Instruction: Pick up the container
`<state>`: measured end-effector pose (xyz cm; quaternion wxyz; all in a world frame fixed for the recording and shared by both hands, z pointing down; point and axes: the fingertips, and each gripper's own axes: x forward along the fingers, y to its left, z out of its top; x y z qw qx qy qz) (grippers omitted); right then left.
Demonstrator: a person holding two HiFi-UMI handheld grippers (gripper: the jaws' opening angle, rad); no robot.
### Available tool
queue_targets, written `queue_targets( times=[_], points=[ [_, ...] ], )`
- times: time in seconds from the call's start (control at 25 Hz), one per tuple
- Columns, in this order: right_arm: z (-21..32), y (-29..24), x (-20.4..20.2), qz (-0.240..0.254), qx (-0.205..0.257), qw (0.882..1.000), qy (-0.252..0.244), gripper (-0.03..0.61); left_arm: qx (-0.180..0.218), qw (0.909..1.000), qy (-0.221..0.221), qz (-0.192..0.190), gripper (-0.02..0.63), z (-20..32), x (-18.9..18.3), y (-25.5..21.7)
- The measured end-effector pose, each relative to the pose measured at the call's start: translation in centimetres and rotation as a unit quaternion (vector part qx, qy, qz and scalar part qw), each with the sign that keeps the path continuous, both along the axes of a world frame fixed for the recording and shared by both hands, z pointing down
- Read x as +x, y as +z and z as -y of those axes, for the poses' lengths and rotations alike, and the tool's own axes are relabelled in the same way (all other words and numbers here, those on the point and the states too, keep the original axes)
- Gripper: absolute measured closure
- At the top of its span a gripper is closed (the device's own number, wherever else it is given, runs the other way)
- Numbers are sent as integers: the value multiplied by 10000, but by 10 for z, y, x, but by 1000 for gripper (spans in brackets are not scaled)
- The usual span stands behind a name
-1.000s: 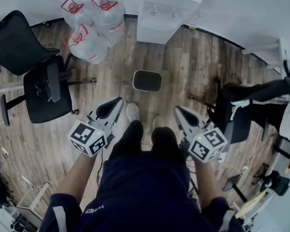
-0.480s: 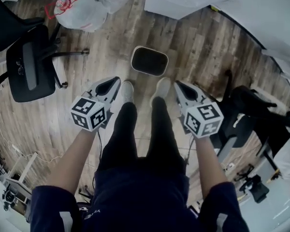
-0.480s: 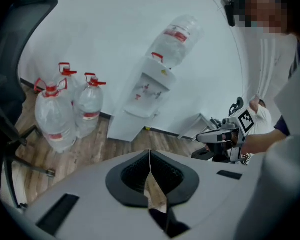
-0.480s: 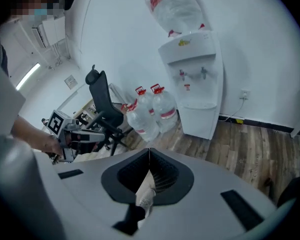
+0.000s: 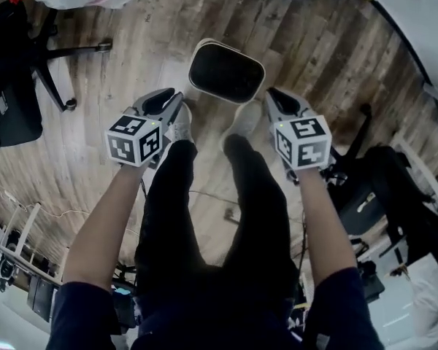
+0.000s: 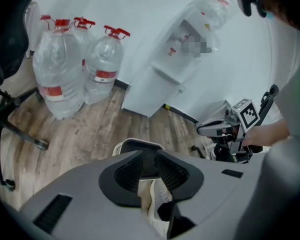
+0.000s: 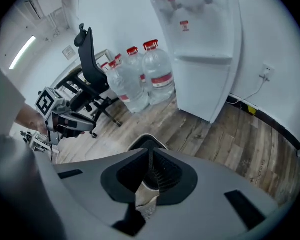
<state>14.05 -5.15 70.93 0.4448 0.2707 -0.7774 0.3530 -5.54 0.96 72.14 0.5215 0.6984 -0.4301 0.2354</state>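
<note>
Where the head view looks down, container [image 5: 226, 71] sits on floor [image 5: 124, 79], mouth up, long axis left-right, interior dark, between left gripper [image 5: 166, 98] and right gripper [image 5: 279, 99]. Left gripper view: jaws narrowly apart, just been opening, nothing between. Right gripper view: jaws closed together, empty.

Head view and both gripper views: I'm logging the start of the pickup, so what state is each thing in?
Container, upright on the floor, open-topped, not gripped.
Left gripper, jaws apart, just been opening, nothing between them.
Right gripper, jaws together, empty.
Water bottles, upright, capped.
</note>
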Motion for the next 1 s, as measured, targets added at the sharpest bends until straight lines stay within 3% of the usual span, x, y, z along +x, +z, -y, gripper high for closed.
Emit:
queue_targets(
  times=[0.28, 0.6, 0.88, 1.0],
  points=[
    [14, 118, 8, -390, -94, 9990, -214, 463, -618, 9979, -137, 130, 442, -10, 14, 125],
    [10, 215, 32, -1029, -156, 9931, -540, 365, -1227, 9895, -589, 495, 377, -19, 12, 215],
    [5, 264, 33, -1073, -315, 9916, -652, 362, -1693, 9833, -544, 385, 376, -31, 21, 268],
    [1, 278, 32, -1166, -319, 9903, -690, 365, -1731, 9825, -610, 316, 430, -31, 27, 277]
  ],
)
